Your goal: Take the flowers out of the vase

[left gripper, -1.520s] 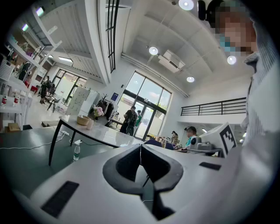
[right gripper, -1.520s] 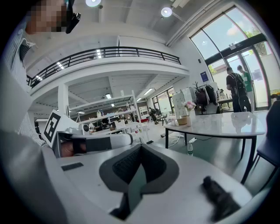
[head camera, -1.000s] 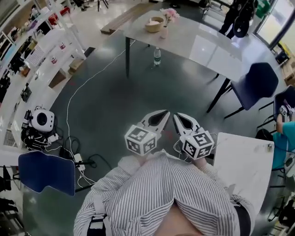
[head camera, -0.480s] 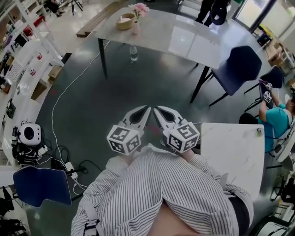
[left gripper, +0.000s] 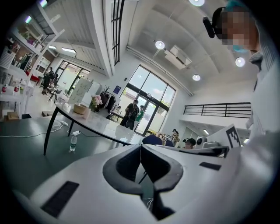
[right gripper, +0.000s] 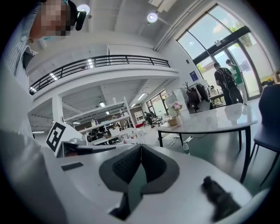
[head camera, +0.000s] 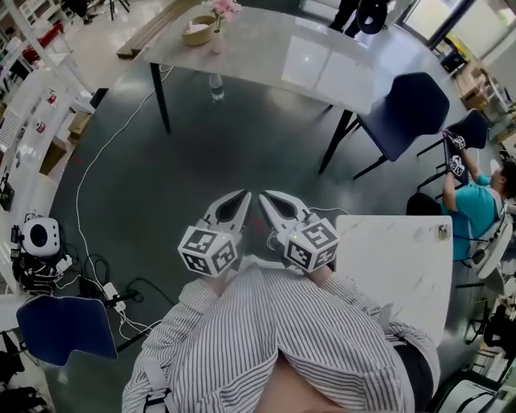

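Pink flowers (head camera: pixel 222 8) stand in a small pale vase (head camera: pixel 216 42) at the far left end of a long grey table (head camera: pixel 306 60), next to a tan bowl (head camera: pixel 197 31). My left gripper (head camera: pixel 243 195) and right gripper (head camera: pixel 263 197) are held side by side in front of my striped shirt, over the dark floor and far short of the table. Both are shut with nothing in them. The left gripper (left gripper: pixel 141 146) view shows the flowers (left gripper: pixel 96 100) small and distant. From the right gripper (right gripper: pixel 141 146) the flowers (right gripper: pixel 176 106) are just as far off.
A water bottle (head camera: pixel 215 85) stands on the floor under the table. A dark blue chair (head camera: pixel 407 101) sits at the table's right, a white side table (head camera: pixel 395 270) close at my right. Cables (head camera: pixel 97 161), a white device (head camera: pixel 38 239) and another blue chair (head camera: pixel 64 327) lie left. People stand behind the table.
Both grippers have drifted left and slightly down in the head view, still shut and side by side. The table and flowers have slid left and up in that view.
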